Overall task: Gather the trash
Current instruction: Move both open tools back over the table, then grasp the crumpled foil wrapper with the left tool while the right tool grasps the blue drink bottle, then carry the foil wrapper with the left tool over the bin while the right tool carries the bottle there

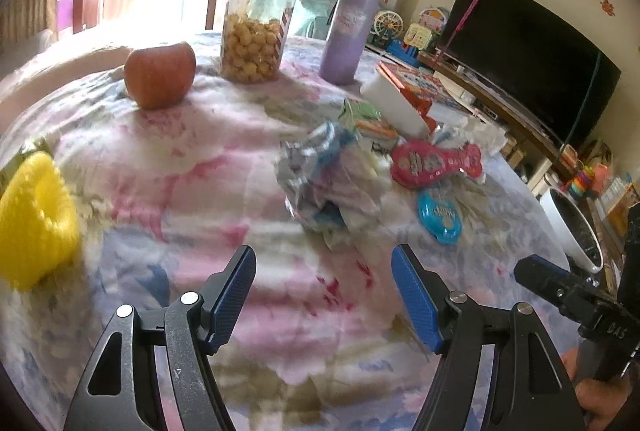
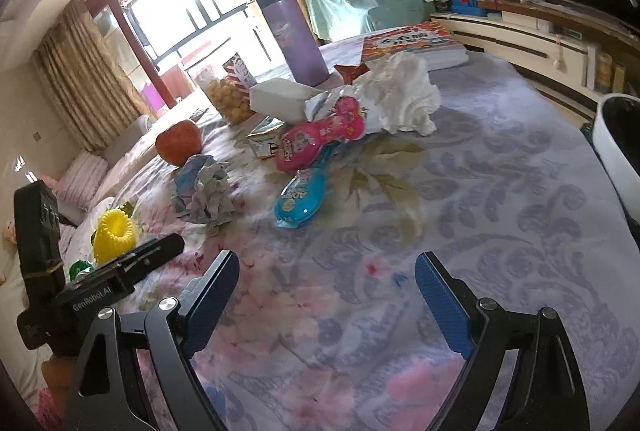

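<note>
Plainly "GenRobot.AI" on left gripper (image 2: pixel 160 249)

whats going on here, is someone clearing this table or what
A person holds a two-finger gripper in each hand over a table with a floral cloth. Both the left gripper and the right gripper are open and empty. Nothing is picked up yet: the crumpled grey-blue wrapper, the crumpled white tissue and the pink and blue plastic packets lie on the cloth. A white bin stands at the table's edge.
</note>
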The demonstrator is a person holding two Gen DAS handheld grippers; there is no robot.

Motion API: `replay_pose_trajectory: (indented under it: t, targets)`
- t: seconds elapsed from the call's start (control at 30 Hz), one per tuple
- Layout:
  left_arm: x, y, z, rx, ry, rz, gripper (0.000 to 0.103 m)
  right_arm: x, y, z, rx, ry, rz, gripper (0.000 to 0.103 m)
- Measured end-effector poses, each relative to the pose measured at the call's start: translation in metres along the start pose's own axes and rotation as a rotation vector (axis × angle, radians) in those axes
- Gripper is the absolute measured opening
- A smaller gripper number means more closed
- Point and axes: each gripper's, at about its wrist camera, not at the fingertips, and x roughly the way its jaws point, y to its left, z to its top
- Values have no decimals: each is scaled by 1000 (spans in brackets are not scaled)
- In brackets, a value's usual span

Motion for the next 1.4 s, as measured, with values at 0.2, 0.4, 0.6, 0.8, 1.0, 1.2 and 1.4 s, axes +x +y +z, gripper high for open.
replay_pose_trajectory:
  t: [0.2, 0.4, 0.6, 0.8, 1.0, 1.2, 1.4]
  targets:
    - [12, 12, 14, 10, -7, -5, 70, 16, 11, 11, -34, 9, 4, 91]
    - [32, 25, 30, 0, 0, -39, 70, 39, 23, 22, -77, 44, -4, 90]
    - [61, 26, 37, 5, 34, -66, 64, 66, 32, 30, -118, 93, -20, 82]
    - [75, 12, 38, 72, 62, -108, 26, 80, 31, 31, -156, 123, -79, 45]
    - [76, -1, 35, 89, 59, -129, 20, 60, 12, 27, -110, 105, -50, 45]
    - [75, -23, 26, 110, 66, -168, 19, 33, -8, 15, -69, 83, -53, 45]
    - [79, -58, 17, 153, 87, -222, 19, 2, -33, 7, -20, 50, -65, 45]
